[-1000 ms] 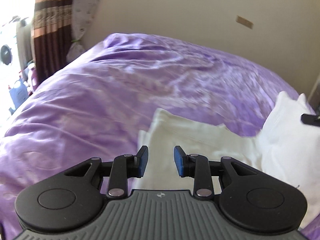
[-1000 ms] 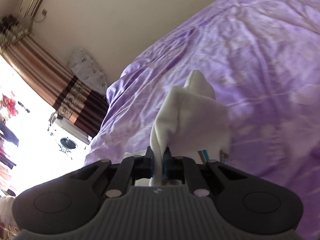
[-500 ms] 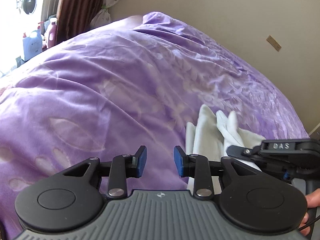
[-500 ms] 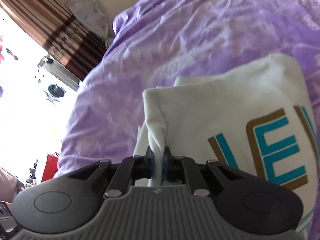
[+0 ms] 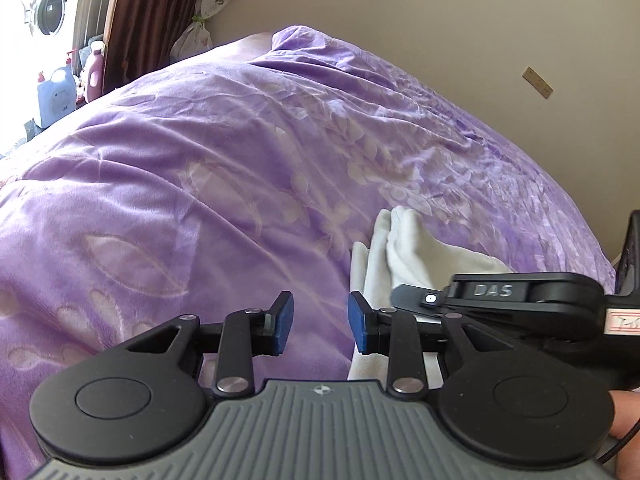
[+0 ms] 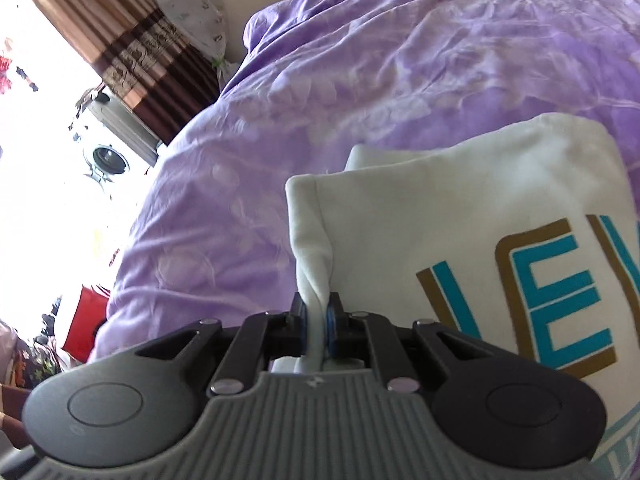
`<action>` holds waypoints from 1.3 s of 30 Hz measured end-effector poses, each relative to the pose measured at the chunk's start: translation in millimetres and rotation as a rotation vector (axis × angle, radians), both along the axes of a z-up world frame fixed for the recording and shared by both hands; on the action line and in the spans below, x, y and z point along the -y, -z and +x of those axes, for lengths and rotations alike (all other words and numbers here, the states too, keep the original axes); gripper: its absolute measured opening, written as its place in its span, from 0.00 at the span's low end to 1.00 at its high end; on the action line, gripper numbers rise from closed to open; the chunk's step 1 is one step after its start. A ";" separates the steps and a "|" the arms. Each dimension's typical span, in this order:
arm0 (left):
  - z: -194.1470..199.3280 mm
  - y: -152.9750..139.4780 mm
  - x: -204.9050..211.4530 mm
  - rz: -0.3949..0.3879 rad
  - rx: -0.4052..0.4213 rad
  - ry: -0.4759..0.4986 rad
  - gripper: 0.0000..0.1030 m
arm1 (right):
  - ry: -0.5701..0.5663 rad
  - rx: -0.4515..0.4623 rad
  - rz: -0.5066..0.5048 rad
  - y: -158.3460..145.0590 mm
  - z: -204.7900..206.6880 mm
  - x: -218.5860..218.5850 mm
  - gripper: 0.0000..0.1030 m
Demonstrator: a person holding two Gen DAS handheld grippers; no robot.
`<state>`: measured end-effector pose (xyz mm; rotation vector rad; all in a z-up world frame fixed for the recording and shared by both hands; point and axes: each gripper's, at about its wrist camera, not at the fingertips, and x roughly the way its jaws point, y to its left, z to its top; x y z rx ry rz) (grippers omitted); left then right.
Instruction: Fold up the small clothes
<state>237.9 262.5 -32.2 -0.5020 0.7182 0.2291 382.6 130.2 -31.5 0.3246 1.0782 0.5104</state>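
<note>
A small white garment (image 6: 460, 216) with teal and gold letters lies on the purple bedspread (image 6: 360, 80). My right gripper (image 6: 317, 320) is shut on a folded edge of it, low over the bed. In the left wrist view the white garment (image 5: 404, 248) shows as bunched folds at the right. My left gripper (image 5: 320, 322) is open and empty just left of the garment, above the bedspread (image 5: 240, 160). The right gripper's black body (image 5: 520, 300) lies across the garment, close to my left gripper's right finger.
A beige wall (image 5: 400, 8) runs behind the bed. Brown curtains (image 5: 148, 12), a washing machine (image 5: 48, 12) and detergent bottles (image 5: 56, 96) stand past the bed's far left edge. A red object (image 6: 86, 320) lies beyond the bed's edge in the right wrist view.
My right gripper carried the held white edge down and over, so the garment now lies flat with its letters showing. My left gripper swung left off the garment and stayed open.
</note>
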 end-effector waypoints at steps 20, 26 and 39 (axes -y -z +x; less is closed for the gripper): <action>-61.4 -37.8 19.3 -0.166 -0.013 0.016 0.66 | -0.042 0.238 -0.007 -86.2 -110.1 113.4 0.32; -79.2 -2.2 10.4 -0.245 -0.067 -0.017 0.71 | 0.000 0.225 -0.085 -48.9 -157.7 173.6 0.38; -69.6 31.9 25.2 -0.213 -0.053 0.049 0.41 | -0.031 0.176 -0.250 36.6 -188.2 175.6 0.27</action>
